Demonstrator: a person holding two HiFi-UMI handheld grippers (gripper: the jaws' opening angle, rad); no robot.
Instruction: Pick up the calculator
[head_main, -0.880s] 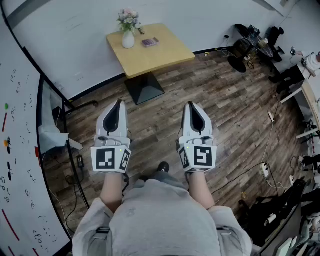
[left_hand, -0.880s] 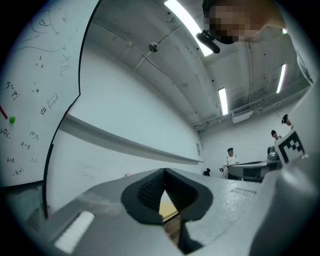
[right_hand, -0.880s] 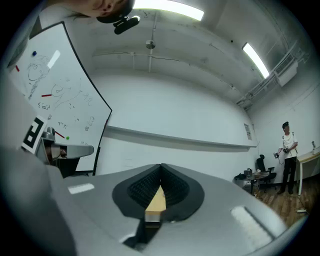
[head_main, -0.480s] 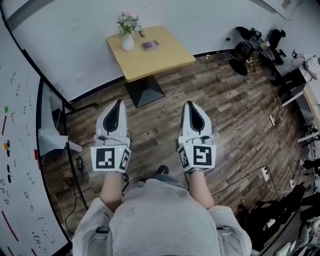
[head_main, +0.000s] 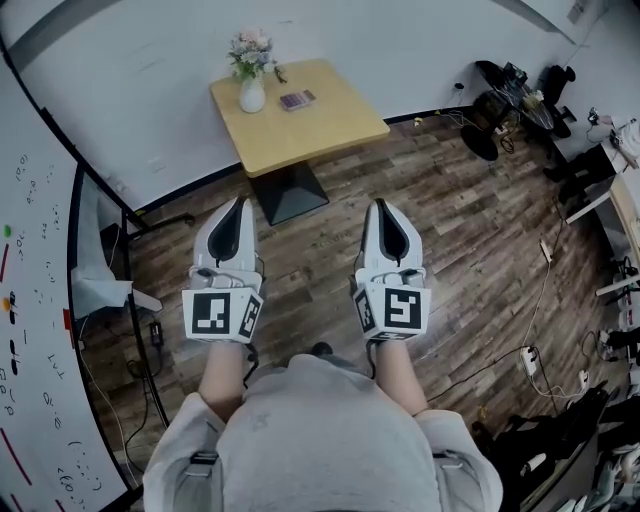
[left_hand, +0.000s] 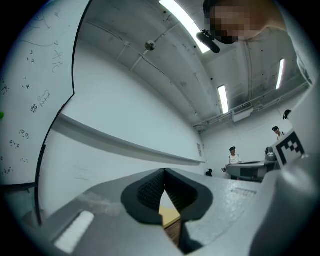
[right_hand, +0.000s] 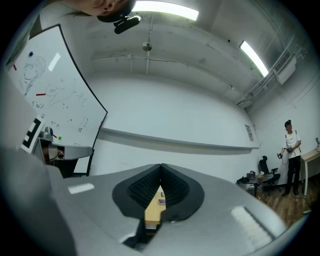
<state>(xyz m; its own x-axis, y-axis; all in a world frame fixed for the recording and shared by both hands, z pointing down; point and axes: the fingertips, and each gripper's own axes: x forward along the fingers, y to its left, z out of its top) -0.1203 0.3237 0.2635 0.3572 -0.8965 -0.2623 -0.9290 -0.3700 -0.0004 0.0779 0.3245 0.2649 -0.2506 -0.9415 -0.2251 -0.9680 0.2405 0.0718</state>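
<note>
head view. two grippers counted: left gripper (head_main: 238, 204) and right gripper (head_main: 381, 208), side by side over the wood floor (head_main: 450, 220), well apart from the table. both sets of jaws closed tip to tip, nothing held. one marker cube per gripper, two in all: left cube (head_main: 221, 315), right cube (head_main: 393, 310); black-and-white square patterns only, not readable as text. one square table (head_main: 320, 130) against the wall, on a single dark pedestal. on its top: one calculator (head_main: 297, 99), flat near the far edge, just right of one white vase (head_main: 252, 96) with flowers, the two apart. print on the calculator too small to read. one whiteboard (head_main: 35, 300) at left, with coloured marks and scribbles too small to read.

left gripper view. jaws met at the tips, ribbed pads (left_hand: 150, 192) empty; sliver of tabletop visible in the gap below the tips. three ceiling light strips (left_hand: 185, 22). two people (left_hand: 233, 155) far off at right. whiteboard writing illegible.

right gripper view. jaws likewise closed on nothing; through the gap below the tips, table and calculator straight ahead, well away. two ceiling light strips. one person (right_hand: 290, 145) standing at far right. whiteboard sketches illegible.
</note>
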